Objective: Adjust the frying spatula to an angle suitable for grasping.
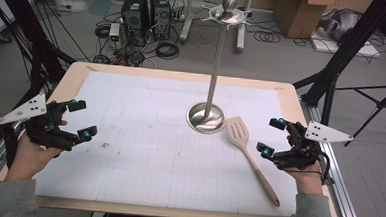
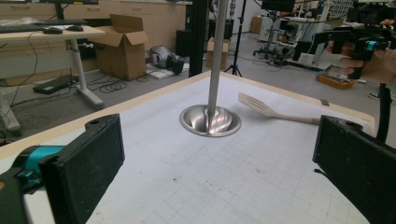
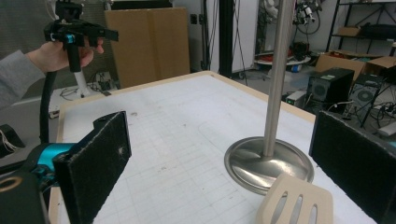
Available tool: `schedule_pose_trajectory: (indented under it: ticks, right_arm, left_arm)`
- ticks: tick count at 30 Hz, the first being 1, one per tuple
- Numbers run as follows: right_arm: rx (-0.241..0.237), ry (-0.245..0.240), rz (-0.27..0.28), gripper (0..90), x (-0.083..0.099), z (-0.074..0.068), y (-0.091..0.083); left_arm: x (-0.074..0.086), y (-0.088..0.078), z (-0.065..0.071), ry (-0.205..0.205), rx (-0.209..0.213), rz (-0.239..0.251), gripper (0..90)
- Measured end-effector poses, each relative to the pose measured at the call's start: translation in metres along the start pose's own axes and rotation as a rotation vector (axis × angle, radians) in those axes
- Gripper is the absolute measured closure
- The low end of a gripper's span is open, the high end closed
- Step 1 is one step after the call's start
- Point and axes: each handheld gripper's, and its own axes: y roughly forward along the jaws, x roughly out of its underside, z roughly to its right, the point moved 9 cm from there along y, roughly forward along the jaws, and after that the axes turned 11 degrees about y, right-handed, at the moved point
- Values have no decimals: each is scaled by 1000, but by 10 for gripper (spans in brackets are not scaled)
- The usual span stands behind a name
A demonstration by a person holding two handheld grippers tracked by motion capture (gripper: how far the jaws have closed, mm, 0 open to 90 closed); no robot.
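Note:
A steel utensil stand (image 1: 206, 117) rises from its round base (image 2: 210, 121) near the middle of the white gridded mat; the same base (image 3: 268, 163) shows in the right gripper view. A pale slotted spatula (image 1: 249, 150) lies flat just right of the base, handle toward the front edge. Its slotted head (image 3: 295, 202) sits low between my right jaws, and the spatula (image 2: 273, 110) lies beyond the base in the left gripper view. My left gripper (image 1: 81, 118) hovers at the table's left edge, open and empty. My right gripper (image 1: 272, 137) is held near the right edge, open, beside the spatula without touching it.
The wooden table (image 1: 289, 96) carries the white mat (image 1: 143, 151). Behind it on the floor are computer towers (image 1: 146, 11), cables and cardboard boxes (image 1: 298, 11). Black tripod legs (image 1: 344, 51) stand at the right, and dark frame bars (image 1: 31, 45) at the left.

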Motion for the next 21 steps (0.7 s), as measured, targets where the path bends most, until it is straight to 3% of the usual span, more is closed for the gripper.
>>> schedule_pose_trajectory:
  ticks: [8, 16, 18, 19, 21]
  right_arm:
    - [28, 8, -9, 43, 3, 4, 2]
    - [53, 39, -56, 46, 12, 12, 4]
    - [54, 33, -61, 105, 15, 13, 4]
    - [45, 30, -66, 189, 16, 12, 3]
    - [24, 20, -67, 221, 18, 11, 1]
  left_arm:
    - [2, 1, 1, -4, -6, -8, 25]
    - [5, 3, 3, -9, 3, -22, 25]
    - [5, 3, 3, -8, 2, -23, 26]
    - [5, 3, 3, -10, 2, -22, 26]
    - [5, 3, 3, -12, 0, -22, 25]
